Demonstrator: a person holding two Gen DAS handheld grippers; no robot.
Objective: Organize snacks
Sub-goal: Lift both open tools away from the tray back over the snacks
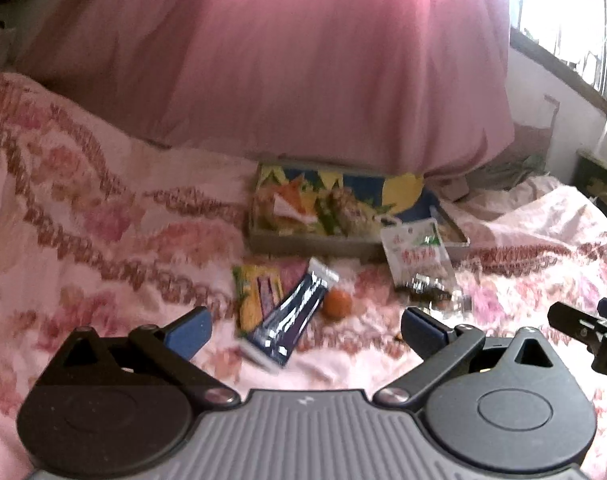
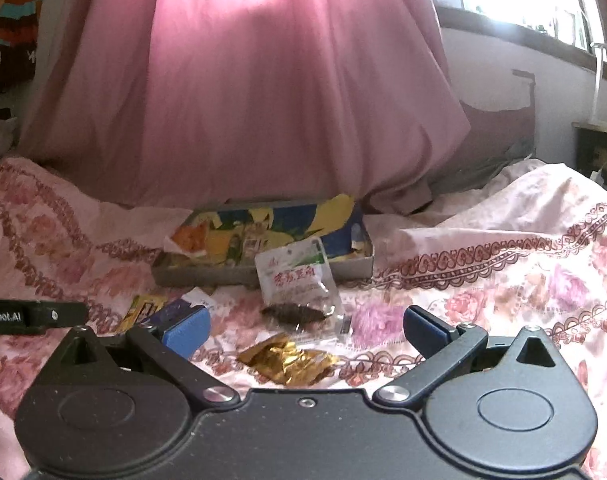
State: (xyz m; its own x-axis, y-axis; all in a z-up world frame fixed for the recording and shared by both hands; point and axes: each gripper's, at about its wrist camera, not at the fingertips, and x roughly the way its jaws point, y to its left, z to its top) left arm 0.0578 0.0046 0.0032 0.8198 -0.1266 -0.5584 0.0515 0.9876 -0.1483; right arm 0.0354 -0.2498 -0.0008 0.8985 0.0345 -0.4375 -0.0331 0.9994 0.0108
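A shallow cardboard box (image 1: 303, 245) (image 2: 207, 276) with colourful packets inside lies on a floral bedspread. Leaning on its front rim is a clear and white snack pouch (image 1: 417, 258) (image 2: 295, 276). In front of it lie a dark blue wrapper (image 1: 293, 316), a yellow-green packet (image 1: 255, 298) and a small orange fruit (image 1: 336, 303). A crumpled gold wrapper (image 2: 289, 362) lies between the right gripper's fingers. My left gripper (image 1: 303, 330) is open just short of the blue wrapper. My right gripper (image 2: 305, 330) is open over the gold wrapper.
A big pink quilt (image 1: 303, 64) (image 2: 243, 88) rises behind the box. A bright window (image 1: 571, 12) and a dark cabinet (image 1: 599, 184) are at the right. The bedspread (image 1: 83, 208) is rumpled, with a raised fold (image 2: 523, 216) at the right.
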